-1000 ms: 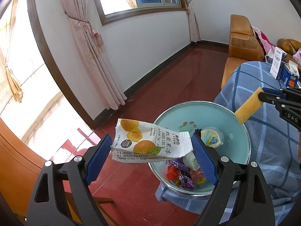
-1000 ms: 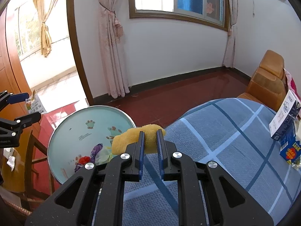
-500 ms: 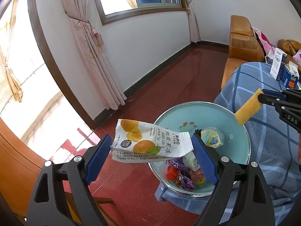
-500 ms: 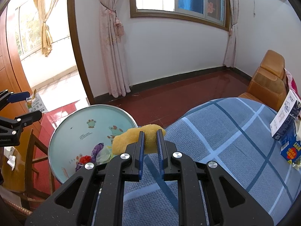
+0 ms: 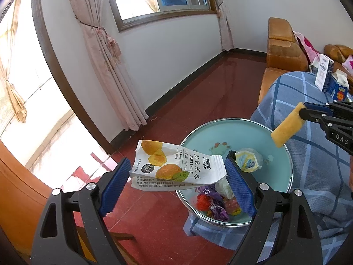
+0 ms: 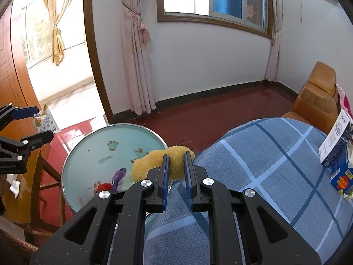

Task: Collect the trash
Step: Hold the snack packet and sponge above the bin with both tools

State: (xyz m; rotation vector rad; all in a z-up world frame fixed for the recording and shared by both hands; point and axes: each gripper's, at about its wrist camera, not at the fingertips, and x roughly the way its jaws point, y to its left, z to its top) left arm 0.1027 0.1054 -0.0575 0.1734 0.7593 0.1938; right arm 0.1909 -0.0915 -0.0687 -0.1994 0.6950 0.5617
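Item 1: jelly pouch wrapper (image 5: 176,167), white with orange fruit print. It spans my left gripper (image 5: 177,176), its two ends against the wide-spread blue pads (image 5: 114,185), hanging in the air at the basin's 9 o'clock rim, partly over the red floor. I judge it very light, limp and crinkly, with a slick film face. The crimped end seam looks like the firmest place to hold. Whether the pads truly pinch it or it merely rests between them I cannot tell for certain.

Item 2: yellow sponge (image 6: 163,165), an oblong block. My right gripper (image 6: 176,172) is closed on its middle, jaws narrow, the foam bulging either side. It hangs over the basin's 3 o'clock rim. I judge it soft, springy and light, not fragile.

Item 3: basin (image 5: 284,190), round, pale teal with cartoon print and a metal rim, standing on the blue checked cloth (image 5: 315,176) of the counter. Contents: a clear-wrapped yellow and blue packet (image 5: 248,161) near centre, and a heap of purple, red and white candy wrappers (image 5: 215,201) at 6 o'clock.

Item 4: cartons (image 6: 337,154), blue and white, at the counter's far right.
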